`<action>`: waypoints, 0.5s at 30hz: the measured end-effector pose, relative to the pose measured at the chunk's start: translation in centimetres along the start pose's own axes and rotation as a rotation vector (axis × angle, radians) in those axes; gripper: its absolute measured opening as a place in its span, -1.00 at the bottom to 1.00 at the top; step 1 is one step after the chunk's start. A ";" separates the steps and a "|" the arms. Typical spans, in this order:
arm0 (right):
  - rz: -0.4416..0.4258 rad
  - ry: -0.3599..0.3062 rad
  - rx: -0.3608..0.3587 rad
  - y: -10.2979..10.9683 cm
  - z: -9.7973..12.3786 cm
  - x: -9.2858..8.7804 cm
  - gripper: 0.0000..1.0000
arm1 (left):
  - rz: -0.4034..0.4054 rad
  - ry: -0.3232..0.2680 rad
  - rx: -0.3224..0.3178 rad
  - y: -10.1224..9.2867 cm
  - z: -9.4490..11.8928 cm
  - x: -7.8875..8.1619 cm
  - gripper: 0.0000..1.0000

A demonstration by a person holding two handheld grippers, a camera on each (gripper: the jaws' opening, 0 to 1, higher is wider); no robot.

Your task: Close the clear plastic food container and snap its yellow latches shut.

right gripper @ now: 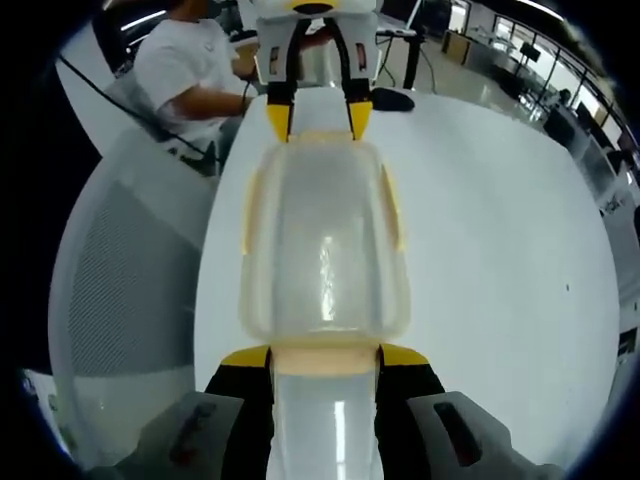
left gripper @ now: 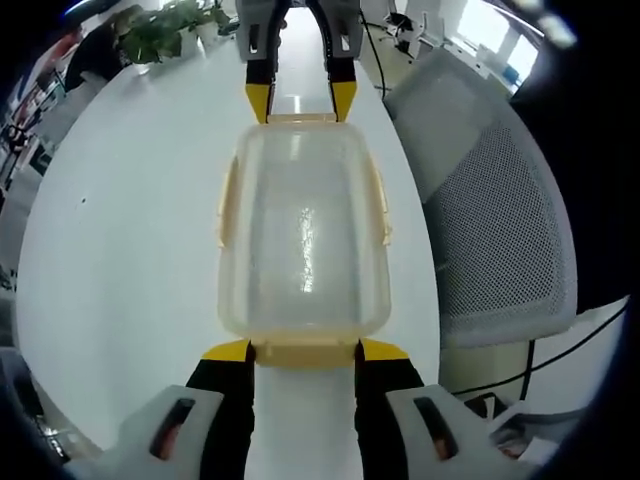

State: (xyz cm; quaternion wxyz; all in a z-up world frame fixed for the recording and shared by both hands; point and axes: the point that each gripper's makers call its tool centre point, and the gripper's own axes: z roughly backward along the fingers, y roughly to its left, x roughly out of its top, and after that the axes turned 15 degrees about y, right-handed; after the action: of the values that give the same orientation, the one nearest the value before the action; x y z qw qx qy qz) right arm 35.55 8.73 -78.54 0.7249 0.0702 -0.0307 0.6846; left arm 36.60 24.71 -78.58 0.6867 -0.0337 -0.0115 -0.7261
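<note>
— White tabletop [left gripper: 130, 230], that's the whole stage?

— Yes. Clear plastic food container [left gripper: 303, 240] sits in the middle of it, lid on, pale yellow latches [left gripper: 381, 205] down its long sides.

— And the 2 grippers?

— Facing each other, level with the table. Left gripper [left gripper: 303, 352] has its yellow tips at the near end latch [left gripper: 305, 352], jaws spread to either side of it. Right gripper [right gripper: 325, 358] does likewise at the opposite end, jaws apart.

— Around it?

— Grey mesh chair [left gripper: 500, 230] beside the table, potted plants [left gripper: 165, 30] far off, a seated person [right gripper: 190, 70].

Bright, sharp, glare streaks, fisheye-warped edges
</note>
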 end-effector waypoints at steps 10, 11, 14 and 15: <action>-0.003 -0.002 -0.005 0.2 0.4 -1.1 -0.25 | -0.005 0.001 0.002 -0.2 0.0 1.2 -0.25; -0.003 -0.001 -0.006 0.2 0.4 -1.2 -0.25 | -0.004 0.001 0.003 -0.2 0.0 1.3 -0.25; -0.004 -0.001 -0.005 0.1 0.4 -1.5 -0.25 | -0.004 0.002 0.004 -0.2 0.1 1.6 -0.25; -0.002 0.000 -0.006 0.1 0.4 -1.6 -0.25 | -0.003 0.001 0.002 -0.2 0.1 1.7 -0.25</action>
State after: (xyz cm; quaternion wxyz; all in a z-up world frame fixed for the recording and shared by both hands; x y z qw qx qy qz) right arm 35.36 7.11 -78.33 0.7259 0.0680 -0.0325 0.6836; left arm 36.35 23.04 -78.32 0.6857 -0.0326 -0.0122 -0.7271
